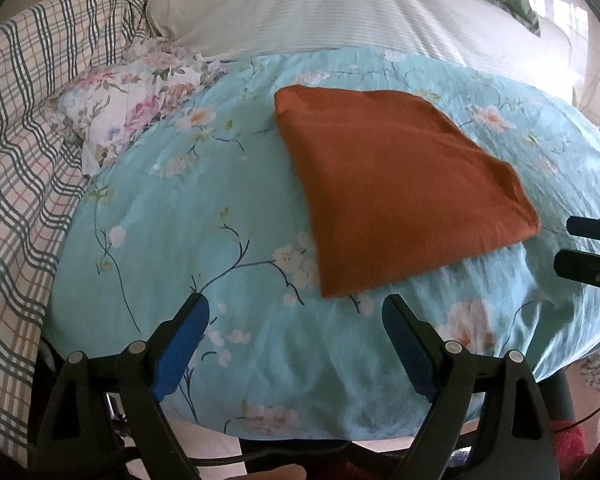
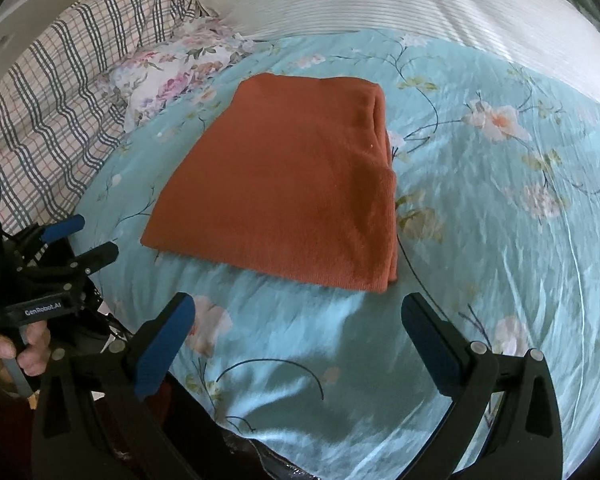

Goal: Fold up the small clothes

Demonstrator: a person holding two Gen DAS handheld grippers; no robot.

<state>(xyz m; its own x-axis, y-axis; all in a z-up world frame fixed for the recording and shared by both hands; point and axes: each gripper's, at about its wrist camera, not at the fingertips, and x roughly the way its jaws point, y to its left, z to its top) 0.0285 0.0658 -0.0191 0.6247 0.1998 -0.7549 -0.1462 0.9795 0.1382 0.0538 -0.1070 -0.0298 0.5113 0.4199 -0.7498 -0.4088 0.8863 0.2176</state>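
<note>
Cloth [image 1: 396, 184], rust-orange and folded, is lying on the floral blue quilt [image 1: 228, 216] just ahead of the left gripper [image 1: 296, 312] and right gripper [image 2: 300, 312], both gaping wide, holding nothing.

your right gripper [image 1: 588, 246] is cut off by the left wrist view's right edge, only its fingertips showing. your left hand [image 2: 8, 354] is clipped by the right wrist view's left edge. the folded orange cloth [image 2: 284, 184] hides its own inner layers. the teal floral quilt [image 2: 500, 240] smears into blur toward the right.
</note>
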